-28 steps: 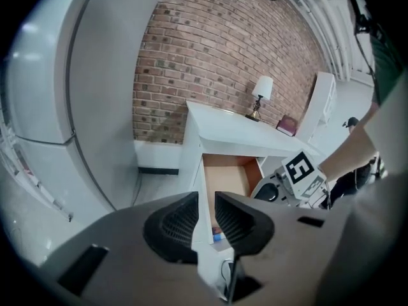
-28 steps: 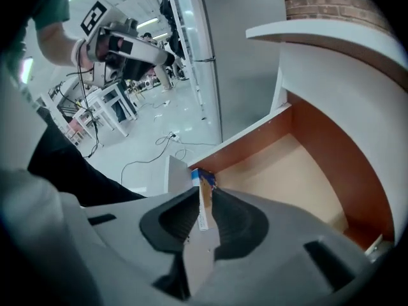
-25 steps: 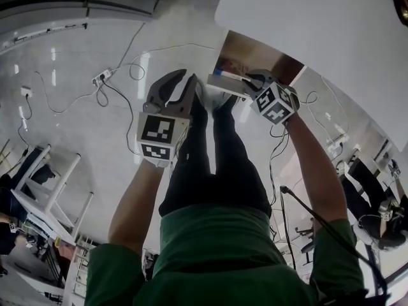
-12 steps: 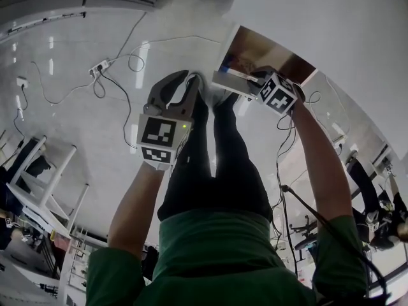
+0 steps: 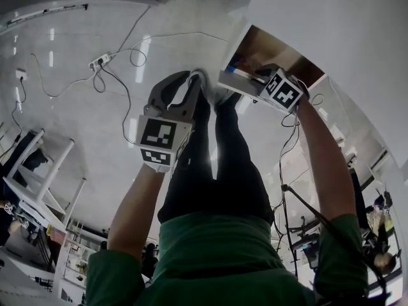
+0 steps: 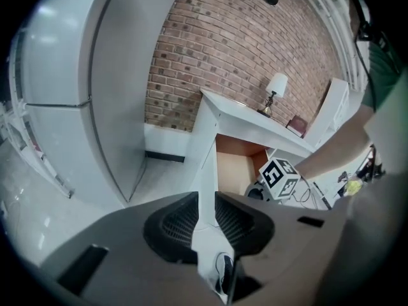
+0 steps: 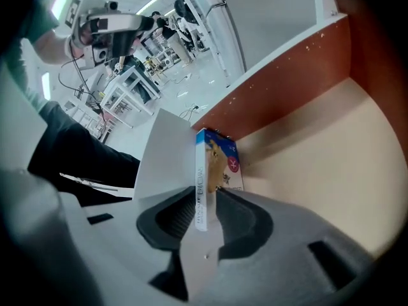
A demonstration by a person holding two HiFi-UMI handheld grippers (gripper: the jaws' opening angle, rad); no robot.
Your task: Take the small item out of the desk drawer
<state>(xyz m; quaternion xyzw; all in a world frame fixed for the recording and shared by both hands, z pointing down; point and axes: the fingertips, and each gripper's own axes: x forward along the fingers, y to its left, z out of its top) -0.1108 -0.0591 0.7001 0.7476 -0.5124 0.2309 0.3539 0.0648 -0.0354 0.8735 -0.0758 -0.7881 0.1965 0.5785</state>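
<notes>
The desk drawer stands open, its brown wooden inside showing in the head view and the left gripper view. My right gripper reaches into it and is shut on a small thin box with a blue-and-white spine and a pale printed face; the box stands on edge between the jaws. My left gripper is at the left end of the white drawer front, and that panel's edge runs between its nearly closed jaws. The box shows only as a sliver in the head view.
The white desk top fills the upper right, with a small lamp on it before a brick wall. My legs and shoes stand below the drawer. Cables and a power strip lie on the floor; white frames stand far left.
The head camera has tilted, so the drawer and both grippers sit slightly higher and further right in view. Neither gripper's hold has visibly changed.
</notes>
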